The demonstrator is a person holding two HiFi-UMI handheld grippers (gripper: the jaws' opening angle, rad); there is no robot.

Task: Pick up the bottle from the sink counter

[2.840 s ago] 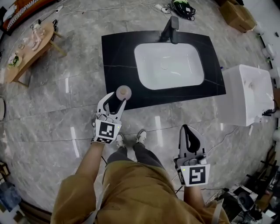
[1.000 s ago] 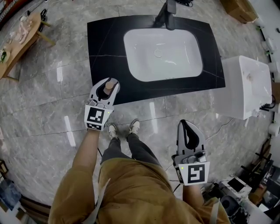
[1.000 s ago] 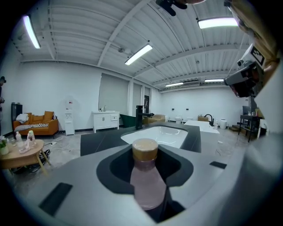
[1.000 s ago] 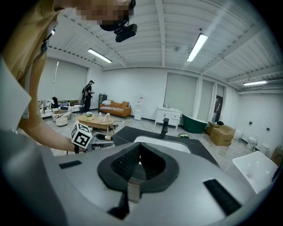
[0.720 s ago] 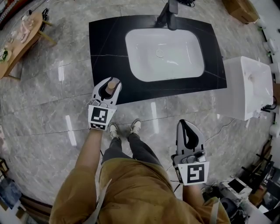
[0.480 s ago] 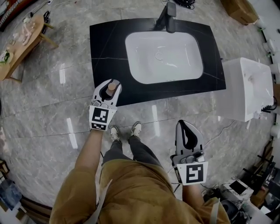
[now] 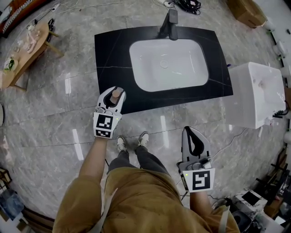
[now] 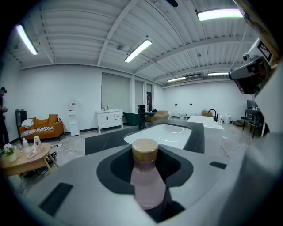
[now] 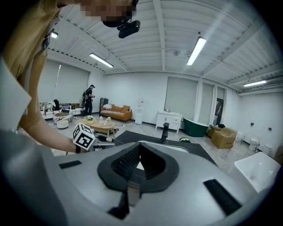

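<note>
While my left gripper clenches the bottle by its pale pink body, the tan cap rises above the jaws. The bottle is upright; what it contains cannot be made out through its wall. It sits over the front left corner of the sink counter, and no view shows whether its base touches the black top.

My right gripper is empty with its jaws closed together, held well in front of the counter's right half, over the grey floor.

The white basin is sunk into the counter's middle, with its drain near the centre. A black faucet stands at the counter's back edge. Just right of the counter is a white fixture; beyond the counter's back right corner lies a cardboard box. Left of the counter, a wooden table carries small items.
</note>
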